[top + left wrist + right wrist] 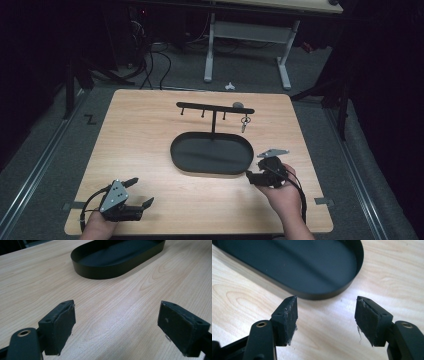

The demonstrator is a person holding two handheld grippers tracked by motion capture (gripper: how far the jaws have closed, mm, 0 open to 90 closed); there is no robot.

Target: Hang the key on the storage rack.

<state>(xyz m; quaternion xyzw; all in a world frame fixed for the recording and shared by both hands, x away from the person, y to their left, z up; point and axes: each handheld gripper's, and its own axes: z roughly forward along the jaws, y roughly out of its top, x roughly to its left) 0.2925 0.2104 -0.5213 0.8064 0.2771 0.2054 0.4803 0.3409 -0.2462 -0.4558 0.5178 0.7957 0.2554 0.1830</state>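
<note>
A black oval tray (212,154) lies in the middle of the wooden table (145,135). Behind it stands a black rack (215,107) with hooks, and a key ring (244,122) hangs from its right end. My left gripper (143,191) rests near the front left corner, open and empty, its jaws pointing right. In the left gripper view its jaws (117,307) are wide apart over bare wood, with the tray (100,273) ahead. My right gripper (254,172) is just off the tray's right front rim, open with nothing between the jaws (327,301); the tray's rim (324,293) lies right ahead.
A small grey round thing (238,105) sits at the rack's top right. Beyond the table stands a white desk frame (250,35) with cables on the floor. A small white object (229,86) lies on the floor past the far edge.
</note>
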